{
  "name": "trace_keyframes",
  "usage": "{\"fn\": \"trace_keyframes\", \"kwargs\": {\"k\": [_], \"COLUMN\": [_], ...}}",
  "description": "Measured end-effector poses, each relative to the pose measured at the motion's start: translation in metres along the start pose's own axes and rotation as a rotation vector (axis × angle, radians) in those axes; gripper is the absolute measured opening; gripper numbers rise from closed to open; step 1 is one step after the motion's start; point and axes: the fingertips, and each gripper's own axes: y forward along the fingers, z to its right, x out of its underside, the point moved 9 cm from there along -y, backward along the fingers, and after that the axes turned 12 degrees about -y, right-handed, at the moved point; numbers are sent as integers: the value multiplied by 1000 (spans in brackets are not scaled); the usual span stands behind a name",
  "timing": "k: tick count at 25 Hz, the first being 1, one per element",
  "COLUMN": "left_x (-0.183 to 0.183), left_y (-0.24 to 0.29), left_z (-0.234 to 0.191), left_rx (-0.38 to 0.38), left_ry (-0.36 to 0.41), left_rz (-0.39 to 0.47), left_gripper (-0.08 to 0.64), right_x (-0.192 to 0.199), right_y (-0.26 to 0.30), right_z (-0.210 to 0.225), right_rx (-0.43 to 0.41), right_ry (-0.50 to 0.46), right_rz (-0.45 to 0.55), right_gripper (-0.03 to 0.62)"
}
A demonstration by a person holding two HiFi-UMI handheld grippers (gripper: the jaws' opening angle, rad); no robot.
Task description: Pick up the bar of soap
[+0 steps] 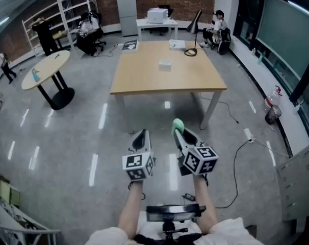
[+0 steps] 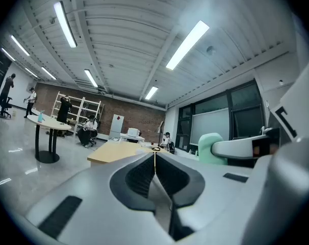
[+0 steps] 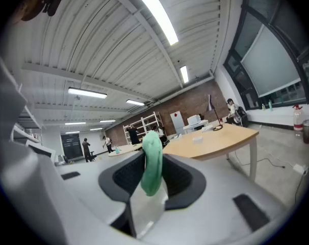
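Observation:
A pale green bar of soap (image 1: 178, 123) sits clamped on edge between the jaws of my right gripper (image 1: 179, 131), held over the floor in front of the wooden table (image 1: 144, 80). In the right gripper view the soap (image 3: 151, 152) stands upright between the dark pads of that gripper (image 3: 152, 173). My left gripper (image 1: 140, 137) hangs beside it to the left, shut with nothing in it. In the left gripper view its jaws (image 2: 154, 162) meet in a thin line, and the soap (image 2: 209, 148) shows at the right.
On the table lie a small white box (image 1: 165, 64), a black desk lamp (image 1: 194, 34) and papers. A round table (image 1: 45, 70) stands at the left. A cable (image 1: 235, 157) runs over the floor at the right. People sit by the far wall.

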Motion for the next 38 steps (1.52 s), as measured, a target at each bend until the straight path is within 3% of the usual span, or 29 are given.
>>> {"fn": "trace_keyframes", "kwargs": {"k": [9,19,24,33,38], "left_x": [27,67,63,25,32], "left_y": [-86,-214,-232,-260,-277], "left_z": [33,87,94,111,109], "left_rx": [-49,-82,-48,7,16], "left_ry": [0,53,67,57,63], "left_rz": [19,-44,-28,31,56], "left_gripper": [15,15,15,15,15], "right_x": [29,52,45,17,22], "right_y": [-97,-200,-222,-268,-285], "right_z": [-17,-64,-85,-112,-120], "right_rx": [14,-23,-32,44,52], "right_ry": [62,105,69,-19,13], "right_rz": [-19,-13,-2,18,24], "right_gripper": [110,110,110,110,110]}}
